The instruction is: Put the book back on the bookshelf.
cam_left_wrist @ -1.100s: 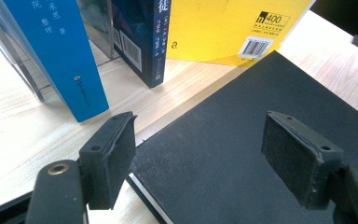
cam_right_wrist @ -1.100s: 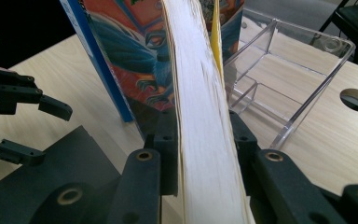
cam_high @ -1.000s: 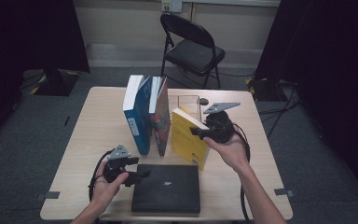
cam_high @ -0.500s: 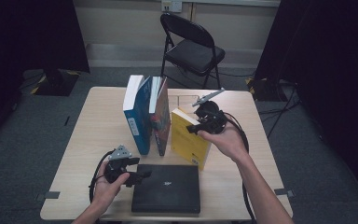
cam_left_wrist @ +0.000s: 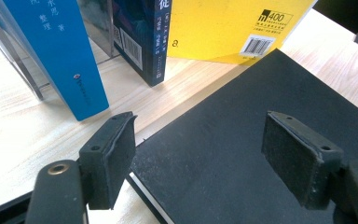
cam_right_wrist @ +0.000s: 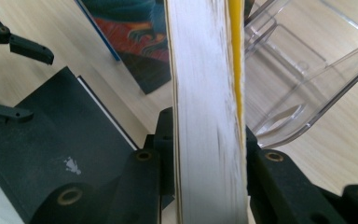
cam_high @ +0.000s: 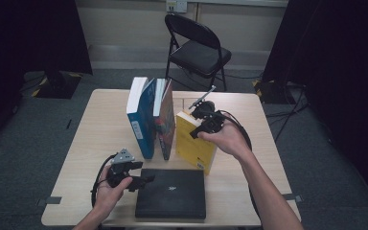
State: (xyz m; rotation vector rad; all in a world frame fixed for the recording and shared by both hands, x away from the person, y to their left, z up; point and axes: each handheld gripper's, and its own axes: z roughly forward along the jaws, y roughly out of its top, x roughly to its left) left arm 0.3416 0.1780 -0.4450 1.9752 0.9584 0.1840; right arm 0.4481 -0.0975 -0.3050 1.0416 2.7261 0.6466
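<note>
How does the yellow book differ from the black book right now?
Pose: the yellow book stands on edge, tilted; the black book lies flat at the table's near edge.
Grip: the right gripper is clamped on the yellow book's top; the left gripper is open, its jaws over the black book's corner, not gripping.
Cover: yellow with a barcode; plain black with a small pale mark.
Both are closed.

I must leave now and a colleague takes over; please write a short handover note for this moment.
Right gripper: shut on the thick yellow paperback book, holding its top edge, upright on the wooden table.
Left gripper: open, empty, jaws over the corner of the flat black hardcover book.
Blue book and dark patterned book stand together.
Done: yellow book gripped.
Left: probably stand it against the dark patterned book, then handle the black one.
</note>
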